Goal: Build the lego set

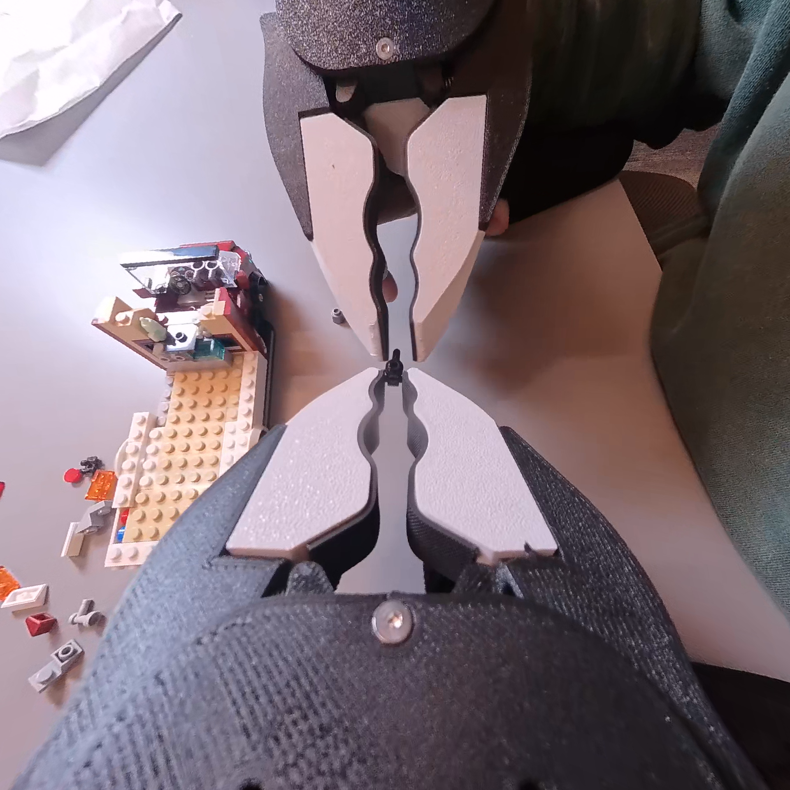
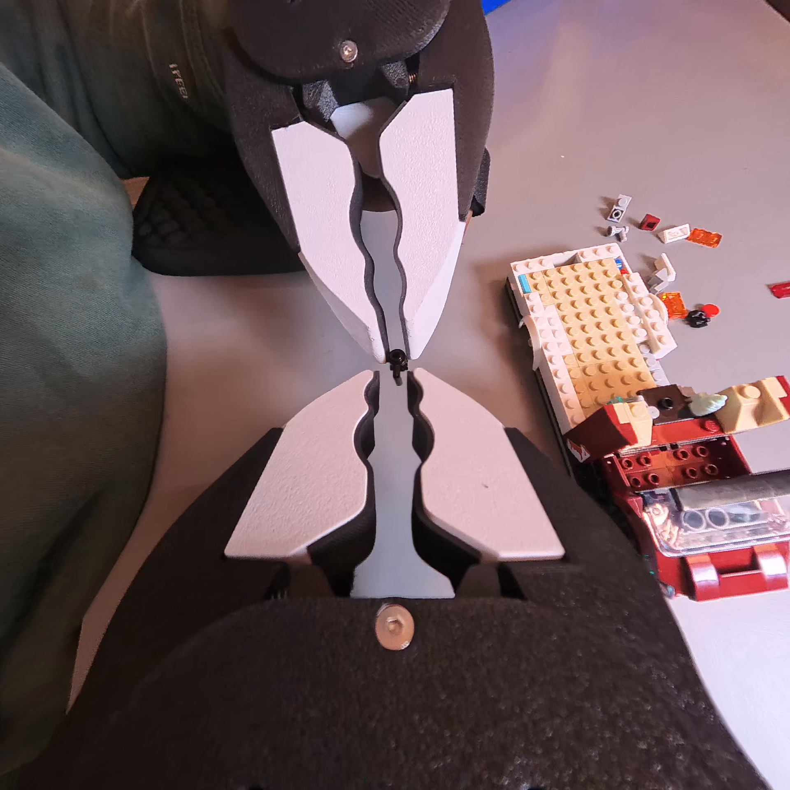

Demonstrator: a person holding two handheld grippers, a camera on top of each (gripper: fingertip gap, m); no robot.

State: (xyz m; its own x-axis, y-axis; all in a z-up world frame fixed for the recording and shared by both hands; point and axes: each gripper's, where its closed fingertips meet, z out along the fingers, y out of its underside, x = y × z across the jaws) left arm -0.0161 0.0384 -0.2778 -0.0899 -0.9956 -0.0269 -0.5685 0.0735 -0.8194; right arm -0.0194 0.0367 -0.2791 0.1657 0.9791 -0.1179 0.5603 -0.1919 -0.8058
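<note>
My two grippers meet tip to tip above the grey table (image 1: pixel 534 384). My left gripper (image 1: pixel 391 375) is shut on a tiny black lego piece (image 1: pixel 393 368), whose thin pin points at my right gripper (image 1: pixel 399 352). In the right wrist view the left gripper (image 2: pixel 395 352) holds the black piece (image 2: pixel 397 358), and its pin reaches down between the tips of my right gripper (image 2: pixel 393 376). The right fingers stand slightly apart and do not clamp the pin. The half-built tan, white and dark red lego model (image 1: pixel 196 436) lies on the table to the side (image 2: pixel 598 333).
Loose small pieces lie beyond the model: orange clear tiles (image 2: pixel 703 236), grey plates (image 1: pixel 55 660), a red round stud (image 1: pixel 72 475). A small grey stud (image 1: pixel 337 315) sits near the right gripper. A white paper bag (image 1: pixel 64 64) lies far left. A green-sleeved person (image 2: pixel 64 342) is at the table edge. Less than 4 cm separates the two grippers' tips. Both grippers' tips are roughly 20 cm from the red round stud (image 1: pixel 72 475). Seen from the right wrist view (image 2: pixel 714 311) as well.
</note>
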